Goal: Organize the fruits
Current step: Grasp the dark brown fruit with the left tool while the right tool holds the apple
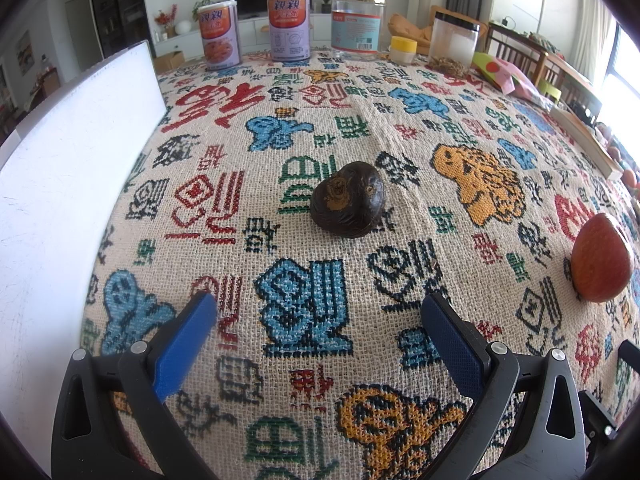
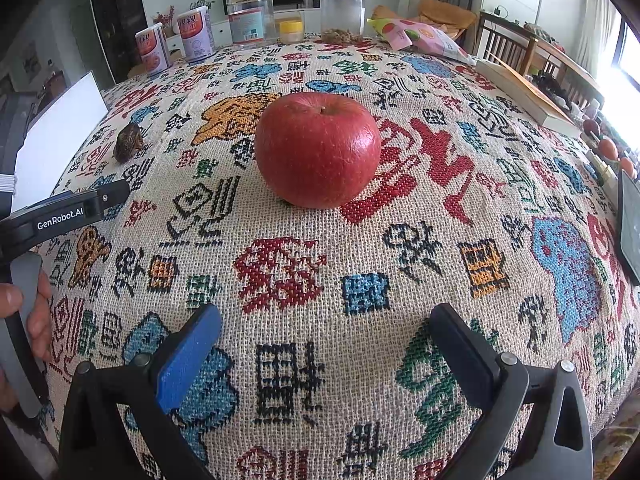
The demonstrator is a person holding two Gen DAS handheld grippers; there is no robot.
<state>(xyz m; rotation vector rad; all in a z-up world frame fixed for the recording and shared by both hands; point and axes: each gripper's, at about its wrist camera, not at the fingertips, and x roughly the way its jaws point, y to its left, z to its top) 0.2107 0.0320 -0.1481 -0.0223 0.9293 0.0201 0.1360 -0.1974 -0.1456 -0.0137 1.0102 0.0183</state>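
Note:
A dark brown wrinkled fruit lies on the patterned tablecloth, straight ahead of my left gripper, which is open and empty a short way before it. A red apple sits ahead of my right gripper, which is open and empty. The apple also shows at the right edge of the left wrist view. The brown fruit shows small at the left of the right wrist view. The left gripper's body shows at the left of the right wrist view.
A white board stands along the left of the table. Two cans, a clear jar, a small yellow-lidded jar and a black-lidded jar line the far edge. A snack bag and a book lie at the right.

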